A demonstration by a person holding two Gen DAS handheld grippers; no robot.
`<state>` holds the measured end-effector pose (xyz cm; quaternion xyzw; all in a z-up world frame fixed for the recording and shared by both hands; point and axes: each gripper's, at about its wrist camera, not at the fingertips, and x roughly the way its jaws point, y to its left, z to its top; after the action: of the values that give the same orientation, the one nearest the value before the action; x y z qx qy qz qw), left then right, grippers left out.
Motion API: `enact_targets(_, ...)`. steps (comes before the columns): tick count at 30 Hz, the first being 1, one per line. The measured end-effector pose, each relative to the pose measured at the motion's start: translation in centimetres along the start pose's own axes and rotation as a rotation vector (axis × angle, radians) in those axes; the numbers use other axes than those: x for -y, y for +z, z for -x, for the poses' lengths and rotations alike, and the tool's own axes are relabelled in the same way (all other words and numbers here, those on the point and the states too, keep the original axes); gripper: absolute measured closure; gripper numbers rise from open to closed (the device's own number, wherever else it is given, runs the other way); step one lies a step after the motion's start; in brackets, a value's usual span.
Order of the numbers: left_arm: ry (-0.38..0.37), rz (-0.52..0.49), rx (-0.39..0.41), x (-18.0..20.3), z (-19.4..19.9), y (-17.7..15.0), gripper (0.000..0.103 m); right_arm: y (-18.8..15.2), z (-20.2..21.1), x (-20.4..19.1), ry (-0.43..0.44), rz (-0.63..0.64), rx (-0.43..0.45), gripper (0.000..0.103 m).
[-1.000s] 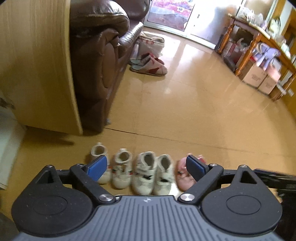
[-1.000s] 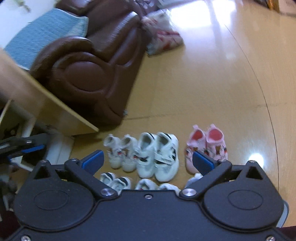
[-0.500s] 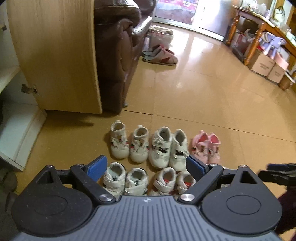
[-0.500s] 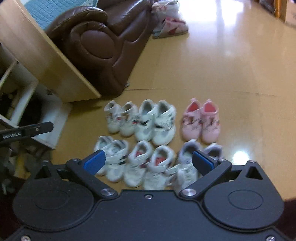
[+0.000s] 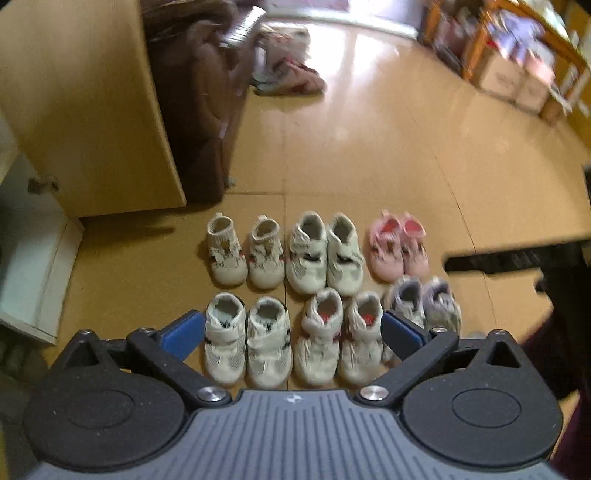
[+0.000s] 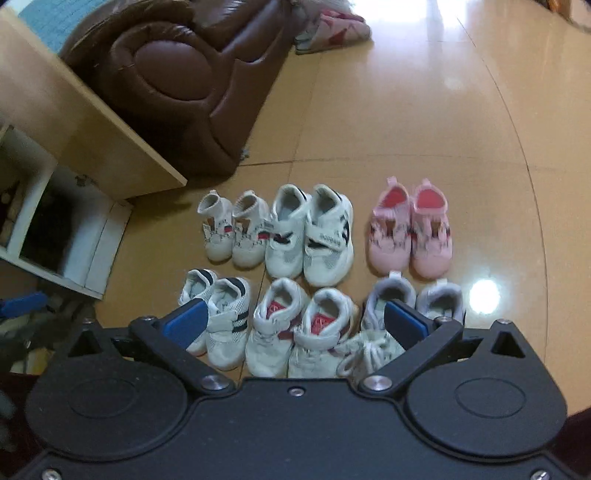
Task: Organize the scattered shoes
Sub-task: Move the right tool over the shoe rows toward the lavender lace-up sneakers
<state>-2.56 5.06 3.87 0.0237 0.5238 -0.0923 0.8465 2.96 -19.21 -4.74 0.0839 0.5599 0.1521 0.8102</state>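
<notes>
Across mid-frame, paired shoes (image 6: pixel 310 236) stood in two rows, toes toward both empty, wide-apart grippers: left gripper (image 5: pixel 291 330), right gripper (image 6: pixel 293 321).

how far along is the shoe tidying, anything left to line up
Mostly done: six pairs stand in two rows on the floor, pink pair at the far right and grey pair in front of it. Nothing is in hand; the left gripper and right gripper are open and empty. Possibly left: the slippers by the sofa.
</notes>
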Motion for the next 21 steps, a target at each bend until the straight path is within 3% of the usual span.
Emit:
enact_targets(3,0.029,-0.050,0.001,-0.1,0.2,1.3,0.001,0.3,0.0,0.0,-0.008,-0.002,0.007,0.000)
enact_targets(7,-0.020,-0.022,0.002,-1.7,-2.4,1.1,0.001,0.0,-1.4,0.0,-0.067,0.006,-0.023,0.000)
enact_targets(11,-0.043,0.011,-0.064,-3.9,-6.2,0.0,0.001,-0.3,-4.0,-0.3,-0.150,0.028,-0.086,0.000)
enact_targets(14,-0.074,-0.026,-0.044,-4.2,-6.2,0.5,0.001,-0.6,-5.4,-0.2,-0.175,0.013,-0.117,0.000)
enact_targets(18,0.011,-0.048,-0.054,-6.2,-7.0,-0.3,0.001,-1.3,-6.7,0.0,-0.200,-0.016,-0.146,0.000)
enact_targets(21,0.018,0.029,-0.053,-7.6,-7.0,-0.2,0.001,-1.6,-8.0,0.4,-0.206,-0.030,-0.178,0.000)
